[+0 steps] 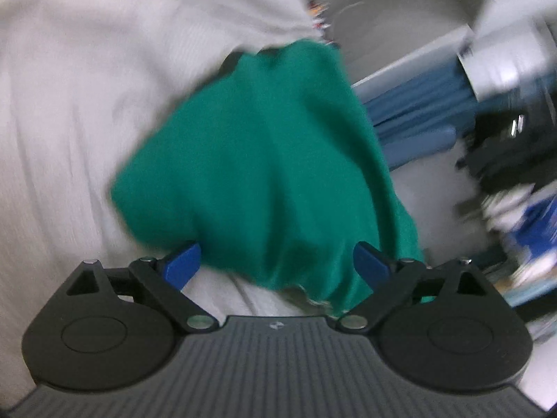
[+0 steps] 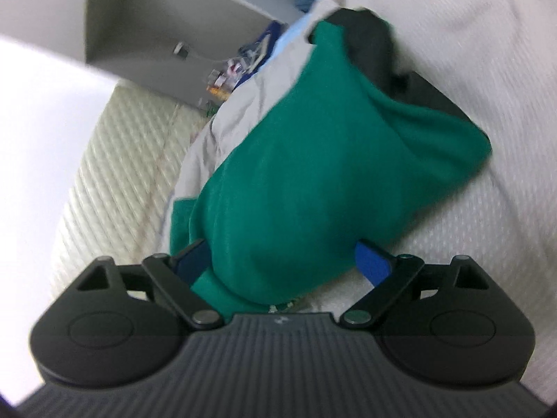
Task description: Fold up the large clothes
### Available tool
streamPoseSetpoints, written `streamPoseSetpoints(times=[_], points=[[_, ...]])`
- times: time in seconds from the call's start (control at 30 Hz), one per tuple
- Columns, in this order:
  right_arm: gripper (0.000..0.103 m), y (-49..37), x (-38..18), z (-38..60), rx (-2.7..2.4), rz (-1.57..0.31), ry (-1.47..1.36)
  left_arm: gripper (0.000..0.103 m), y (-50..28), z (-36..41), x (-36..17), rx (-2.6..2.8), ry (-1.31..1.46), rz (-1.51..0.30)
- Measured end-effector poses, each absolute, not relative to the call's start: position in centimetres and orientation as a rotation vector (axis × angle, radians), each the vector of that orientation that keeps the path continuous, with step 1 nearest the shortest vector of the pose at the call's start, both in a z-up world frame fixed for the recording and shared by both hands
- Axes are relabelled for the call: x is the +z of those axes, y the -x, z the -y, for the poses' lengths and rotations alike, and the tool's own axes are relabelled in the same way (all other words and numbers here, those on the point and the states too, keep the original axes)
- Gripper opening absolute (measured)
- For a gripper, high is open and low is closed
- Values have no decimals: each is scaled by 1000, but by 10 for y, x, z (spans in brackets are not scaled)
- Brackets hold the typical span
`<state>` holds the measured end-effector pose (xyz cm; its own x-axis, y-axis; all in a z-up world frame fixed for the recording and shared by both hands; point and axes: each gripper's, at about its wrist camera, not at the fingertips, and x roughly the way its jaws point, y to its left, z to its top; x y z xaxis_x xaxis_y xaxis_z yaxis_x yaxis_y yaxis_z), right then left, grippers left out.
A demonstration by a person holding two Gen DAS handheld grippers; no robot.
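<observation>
The green garment (image 1: 264, 174) hangs bunched between your two grippers, stretched over the pale bedsheet (image 1: 69, 122) and lifted off it along most of its length. In the right wrist view the same green garment (image 2: 313, 181) runs up and away to where a dark shape (image 2: 379, 45) meets its far end; the blur hides what that shape is.

Your left gripper (image 1: 276, 263) has its blue fingers (image 1: 182, 264) spread wide, with green cloth filling the gap and draped down toward the body; whether it pinches the cloth you cannot tell. Your right gripper (image 2: 283, 261) looks much the same: jaws apart, cloth bulging between them and over the left blue pad, grip unclear.

Around you, the left wrist view shows blue fabric (image 1: 417, 111) beside a grey ledge (image 1: 407, 66), and dark clutter (image 1: 511, 146) further right. The right wrist view shows a quilted mattress (image 2: 122, 174), a grey wall panel (image 2: 156, 35) and small colourful items (image 2: 222, 80) near the bed's edge.
</observation>
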<state>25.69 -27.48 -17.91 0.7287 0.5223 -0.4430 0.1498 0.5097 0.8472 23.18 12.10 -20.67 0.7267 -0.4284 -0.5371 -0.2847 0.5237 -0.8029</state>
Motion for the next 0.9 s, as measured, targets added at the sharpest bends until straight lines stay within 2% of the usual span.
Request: streamPoseSetpoints(times=[0.1, 0.2, 0.33, 0.47, 0.5, 0.57, 0.63, 0.7, 0.83, 0.9], points=[[94, -256, -194, 281, 216, -739, -1161, 96, -234, -135, -243, -117, 1333, -840], [94, -256, -208, 283, 197, -740, -1266, 96, -234, -142, -265, -92, 1489, -826], [94, -258, -221, 276, 164, -743, -1297, 95, -244, -145, -278, -107, 1600, -788], [95, -266, -224, 269, 157, -685, -1281, 93, -257, -143, -277, -93, 1554, -748], [94, -267, -222, 267, 153, -673, -1272, 86, -260, -142, -272, -88, 1508, -738], [82, -268, -217, 264, 138, -640, -1248, 75, -265, -143, -264, -77, 1439, -728], [61, -268, -208, 258, 120, -618, -1178, 51, -269, -146, -255, -59, 1352, -706], [48, -269, -201, 254, 112, -618, -1130, 39, -270, -144, -241, -50, 1262, -681], [35, -264, -182, 253, 123, -594, -1061, 24, -259, -142, -225, -52, 1202, -626], [32, -259, -175, 253, 131, -578, -1045, 22, -252, -144, -215, -59, 1172, -602]])
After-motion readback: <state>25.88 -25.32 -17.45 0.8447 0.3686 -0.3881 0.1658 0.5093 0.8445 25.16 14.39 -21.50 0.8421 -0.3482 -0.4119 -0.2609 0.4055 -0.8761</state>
